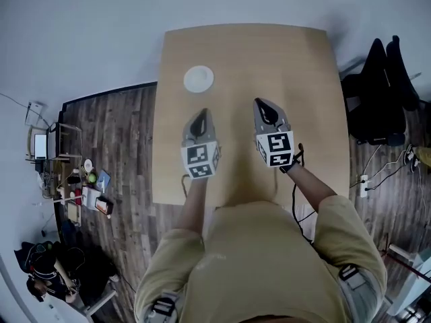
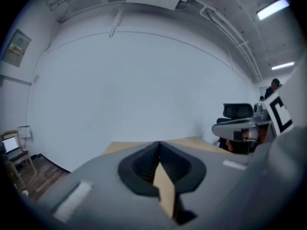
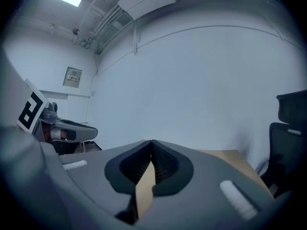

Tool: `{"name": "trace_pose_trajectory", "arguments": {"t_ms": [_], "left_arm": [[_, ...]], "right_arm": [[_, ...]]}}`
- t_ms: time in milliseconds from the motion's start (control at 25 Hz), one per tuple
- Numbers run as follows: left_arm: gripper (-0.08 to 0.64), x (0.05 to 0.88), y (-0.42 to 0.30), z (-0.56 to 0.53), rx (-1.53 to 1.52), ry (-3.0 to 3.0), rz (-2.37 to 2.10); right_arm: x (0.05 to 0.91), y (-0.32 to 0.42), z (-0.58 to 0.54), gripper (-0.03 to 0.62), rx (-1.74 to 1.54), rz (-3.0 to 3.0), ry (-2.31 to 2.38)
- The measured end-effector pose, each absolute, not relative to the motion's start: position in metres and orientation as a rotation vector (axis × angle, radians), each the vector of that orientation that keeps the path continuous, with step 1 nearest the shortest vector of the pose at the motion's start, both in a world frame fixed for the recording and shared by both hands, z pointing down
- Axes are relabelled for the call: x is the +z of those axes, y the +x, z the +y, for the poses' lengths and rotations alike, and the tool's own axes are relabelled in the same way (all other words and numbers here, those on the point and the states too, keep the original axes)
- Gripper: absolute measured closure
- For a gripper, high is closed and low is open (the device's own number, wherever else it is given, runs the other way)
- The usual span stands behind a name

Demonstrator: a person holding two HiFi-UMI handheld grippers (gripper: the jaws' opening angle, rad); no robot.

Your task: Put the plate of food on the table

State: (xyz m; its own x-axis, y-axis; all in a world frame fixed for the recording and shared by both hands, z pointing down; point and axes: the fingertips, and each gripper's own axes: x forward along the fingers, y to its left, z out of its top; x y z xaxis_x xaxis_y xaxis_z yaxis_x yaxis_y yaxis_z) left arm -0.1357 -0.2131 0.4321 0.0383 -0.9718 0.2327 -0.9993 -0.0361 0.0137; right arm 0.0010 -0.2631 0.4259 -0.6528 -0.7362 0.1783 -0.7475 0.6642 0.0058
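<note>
Your left gripper [image 1: 203, 115] and right gripper [image 1: 261, 106] hovered above the tabletop [image 1: 296, 59], fingers [image 2: 143, 169] pressed together on nothing; the plate [image 1: 199, 79] sat on it, far left. You likely needed only to keep clear.

Plate [image 1: 199, 79] on table [image 1: 303, 66], ahead of L claw [image 1: 202, 112].
</note>
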Motion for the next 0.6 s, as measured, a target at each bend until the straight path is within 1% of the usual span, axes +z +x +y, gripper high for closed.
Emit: {"name": "trace_pose_trajectory", "arguments": {"t_ms": [240, 440, 600], "left_arm": [[0.557, 0.434, -0.083, -0.154, 0.233, 2.228, -2.077], [0.557, 0.427, -0.048, -0.114, 0.168, 2.266, -2.105], [0.557, 0.421, -0.024, -0.085, 0.149, 2.286, -2.119]], "right_arm": [[0.419, 0.073, -0.201, 0.586, 0.089, -2.703, 1.333], [0.422, 0.126, -0.164, 0.586, 0.113, -2.686, 1.387], [0.421, 0.158, -0.135, 0.586, 0.129, -2.687, 1.405]]}}
